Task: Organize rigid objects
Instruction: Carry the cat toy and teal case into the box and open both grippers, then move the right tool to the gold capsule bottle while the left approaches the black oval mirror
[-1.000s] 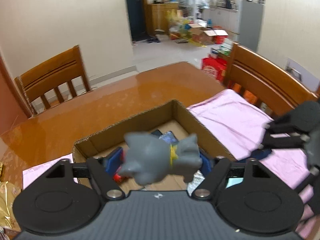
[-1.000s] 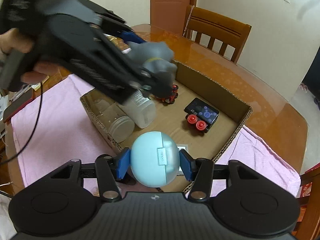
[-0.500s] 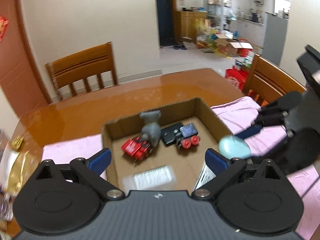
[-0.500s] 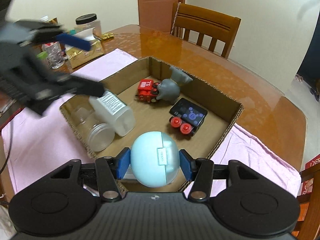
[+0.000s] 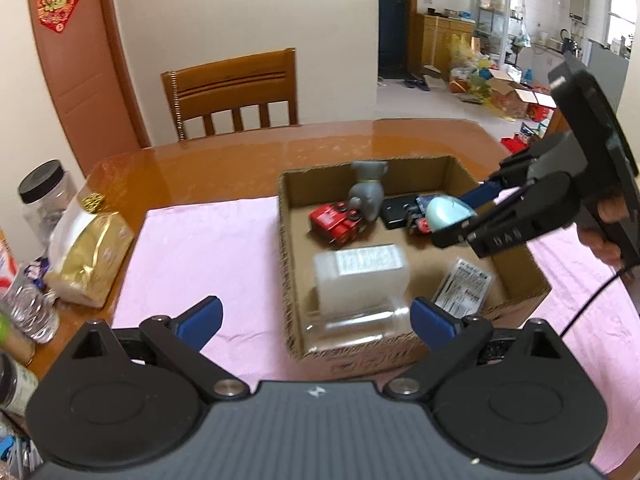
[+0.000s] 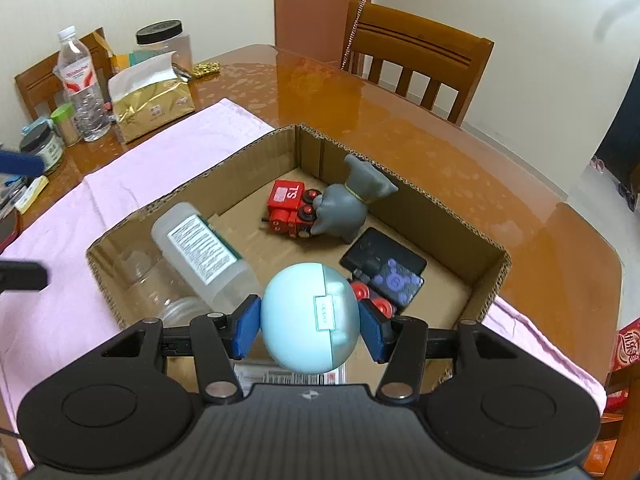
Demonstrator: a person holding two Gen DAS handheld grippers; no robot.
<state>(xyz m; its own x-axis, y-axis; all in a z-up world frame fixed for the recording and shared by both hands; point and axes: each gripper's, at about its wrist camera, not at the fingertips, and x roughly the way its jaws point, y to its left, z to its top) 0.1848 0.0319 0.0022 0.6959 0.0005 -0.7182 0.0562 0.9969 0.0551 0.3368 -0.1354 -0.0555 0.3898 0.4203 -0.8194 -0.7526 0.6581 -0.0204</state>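
A cardboard box sits on a pink cloth. In it lie a grey toy figure, a red toy truck, a dark toy car, a white plastic bottle and a clear jar. My right gripper is shut on a light blue egg-shaped case and holds it above the box's right side. My left gripper is open and empty, pulled back near the box's front left corner.
The pink cloth covers the wooden table. At the left stand a gold bag, a water bottle and jars. Wooden chairs stand behind the table.
My left gripper opened and let the grey toy figure drop into the box beside the red truck, then drew back to the left. My right gripper kept the blue case over the box.
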